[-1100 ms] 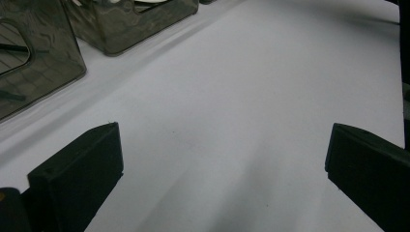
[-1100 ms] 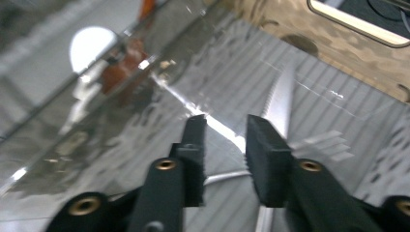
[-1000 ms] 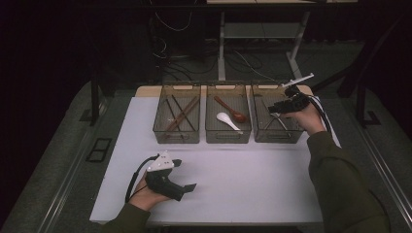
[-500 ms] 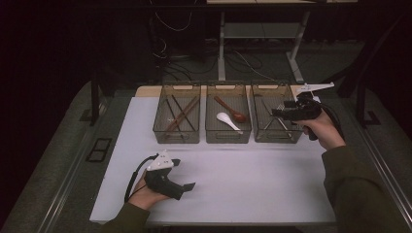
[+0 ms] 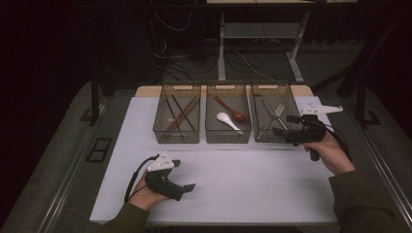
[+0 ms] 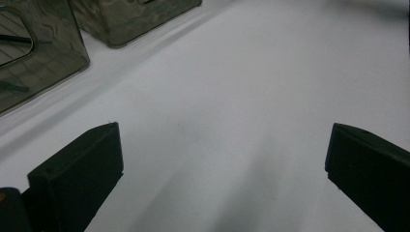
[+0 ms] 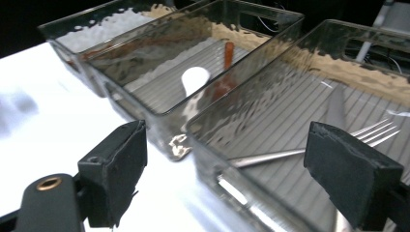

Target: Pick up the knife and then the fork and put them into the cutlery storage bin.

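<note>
right tongs (image 5: 281, 125) pulled back, just spread, empty | left tongs (image 5: 183, 174) spread | silver fork (image 5: 279, 110) lies in bin (image 5: 291, 100)

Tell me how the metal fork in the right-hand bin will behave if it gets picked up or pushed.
The fork looks like thin bright metal, so it is probably stiff and fairly light. Its shiny handle may slip between flat pads. Lying flat on the ribbed floor of its bin, it would likely slide rather than roll, and stop against the wall. The right hand-held gripper, jaws just opened, holds nothing.
</note>
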Motion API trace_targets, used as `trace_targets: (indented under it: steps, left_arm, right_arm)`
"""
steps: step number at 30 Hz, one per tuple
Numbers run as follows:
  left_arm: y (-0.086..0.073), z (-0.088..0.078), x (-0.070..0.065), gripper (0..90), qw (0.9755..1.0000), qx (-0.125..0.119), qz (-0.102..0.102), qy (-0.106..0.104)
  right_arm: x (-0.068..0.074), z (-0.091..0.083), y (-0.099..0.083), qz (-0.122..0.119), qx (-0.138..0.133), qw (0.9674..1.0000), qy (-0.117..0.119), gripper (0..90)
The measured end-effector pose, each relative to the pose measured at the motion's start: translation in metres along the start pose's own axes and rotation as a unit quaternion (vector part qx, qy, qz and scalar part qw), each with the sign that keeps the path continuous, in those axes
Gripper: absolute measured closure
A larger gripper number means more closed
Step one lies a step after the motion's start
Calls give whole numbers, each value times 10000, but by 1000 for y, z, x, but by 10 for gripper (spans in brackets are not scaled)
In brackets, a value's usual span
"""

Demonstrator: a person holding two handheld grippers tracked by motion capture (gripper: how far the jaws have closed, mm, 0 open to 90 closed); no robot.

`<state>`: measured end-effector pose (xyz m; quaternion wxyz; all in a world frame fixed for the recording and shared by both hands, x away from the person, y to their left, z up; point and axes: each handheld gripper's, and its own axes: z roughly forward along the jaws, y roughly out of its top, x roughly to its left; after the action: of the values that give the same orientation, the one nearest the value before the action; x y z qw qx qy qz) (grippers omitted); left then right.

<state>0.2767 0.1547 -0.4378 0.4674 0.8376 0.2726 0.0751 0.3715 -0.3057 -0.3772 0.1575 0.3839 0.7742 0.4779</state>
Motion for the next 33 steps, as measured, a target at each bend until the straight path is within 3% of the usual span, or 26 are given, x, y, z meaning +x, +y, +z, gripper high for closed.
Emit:
trace_targets:
  steps: [14,20,33]
  left_arm:
    - [-1,0,0,0,10000,-20,-1,10]
    - [-1,0,0,0,10000,-1,17,9]
    - [-1,1,0,0,10000,-6,15,-22]
  right_arm:
    - [40,-15,-46,-172,8,9997,193,153]
    - [50,-15,-67,-161,129,9995,235,153]
    - [63,-29,-98,-195,110,9994,270,153]
